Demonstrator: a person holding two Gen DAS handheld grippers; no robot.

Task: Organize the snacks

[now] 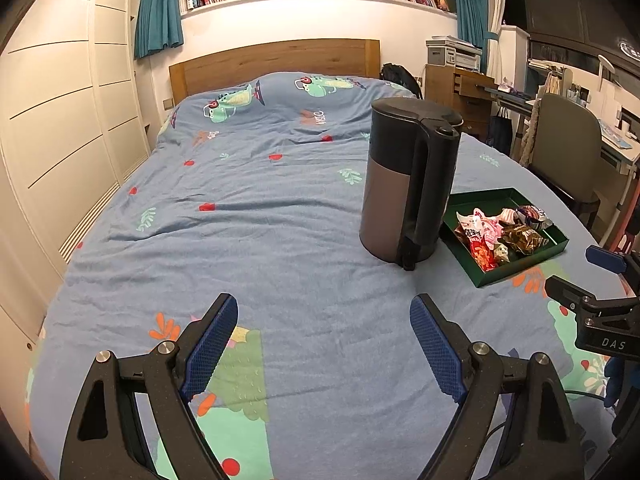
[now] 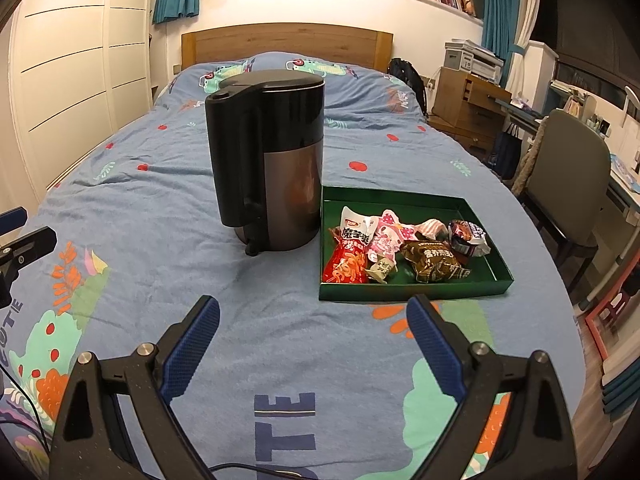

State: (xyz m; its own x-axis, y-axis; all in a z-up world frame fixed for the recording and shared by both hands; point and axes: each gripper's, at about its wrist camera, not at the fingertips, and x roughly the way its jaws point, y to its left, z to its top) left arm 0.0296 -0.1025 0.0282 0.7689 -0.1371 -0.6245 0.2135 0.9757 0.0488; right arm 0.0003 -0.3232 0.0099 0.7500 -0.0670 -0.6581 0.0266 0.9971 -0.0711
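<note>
Both your grippers, left gripper (image 1: pixel 323 308) and right gripper (image 2: pixel 313 310), hover wide and empty; snacks (image 2: pixel 404 250) sit in the green tray (image 2: pixel 412 292). Reaching carelessly, you could topple the kettle (image 2: pixel 272 160) touching it.

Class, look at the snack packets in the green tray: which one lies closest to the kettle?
The red-orange packet with the white top, at the tray's kettle-side edge; the pink, brown and purple packets lie farther right.

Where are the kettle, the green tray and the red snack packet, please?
kettle (image 2: pixel 276 184), right wrist view, grey body.
green tray (image 2: pixel 408 291), right wrist view, near wall.
red snack packet (image 2: pixel 346 264), right wrist view, packet front.
</note>
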